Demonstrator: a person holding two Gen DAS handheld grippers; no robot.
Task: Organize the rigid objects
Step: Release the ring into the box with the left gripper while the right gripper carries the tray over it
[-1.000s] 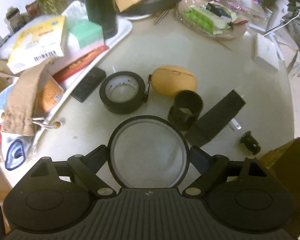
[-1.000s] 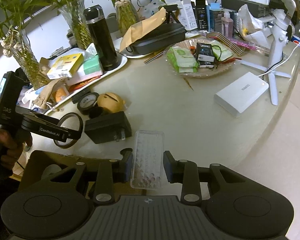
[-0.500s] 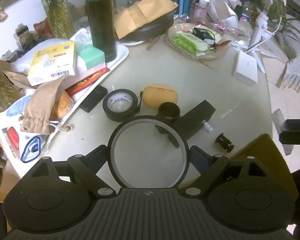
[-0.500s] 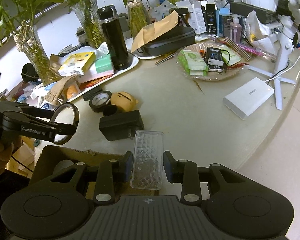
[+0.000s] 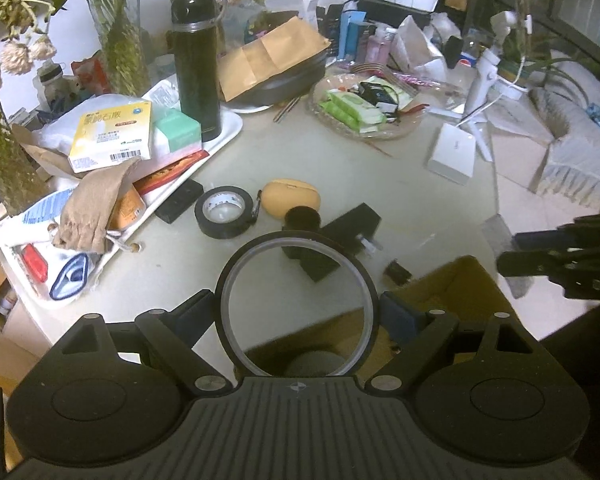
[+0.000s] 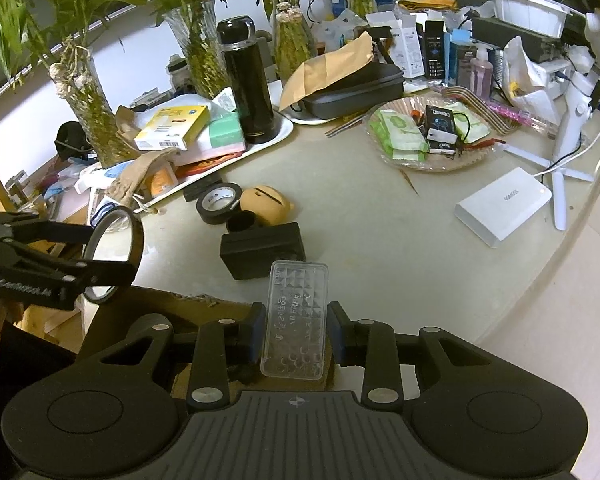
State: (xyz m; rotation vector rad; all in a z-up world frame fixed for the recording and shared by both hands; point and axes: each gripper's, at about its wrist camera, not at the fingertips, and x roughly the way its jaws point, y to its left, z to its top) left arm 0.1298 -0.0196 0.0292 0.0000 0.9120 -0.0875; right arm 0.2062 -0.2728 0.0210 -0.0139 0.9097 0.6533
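My left gripper (image 5: 296, 312) is shut on a round black-rimmed lens (image 5: 256, 264), held over the near table edge above an open cardboard box (image 5: 452, 280). It also shows in the right wrist view (image 6: 114, 254). My right gripper (image 6: 296, 332) is shut on a clear studded plastic case (image 6: 296, 320), held above the same box (image 6: 156, 304). On the table lie a black tape roll (image 5: 223, 216), a yellow pouch (image 5: 291, 198), a black cylinder (image 5: 301, 218), a black adapter (image 6: 263, 250) and a small black part (image 5: 397, 273).
A white tray (image 5: 230, 126) at the left holds a black flask (image 5: 196, 64), boxes and a cloth bag. A glass dish (image 6: 428, 136) of packets and a white power bank (image 6: 502, 206) sit at the right. Vases and clutter line the back.
Both grippers have pulled back and risen from the table with their loads. The lens now hangs over the box edge; the case sits higher above the box.
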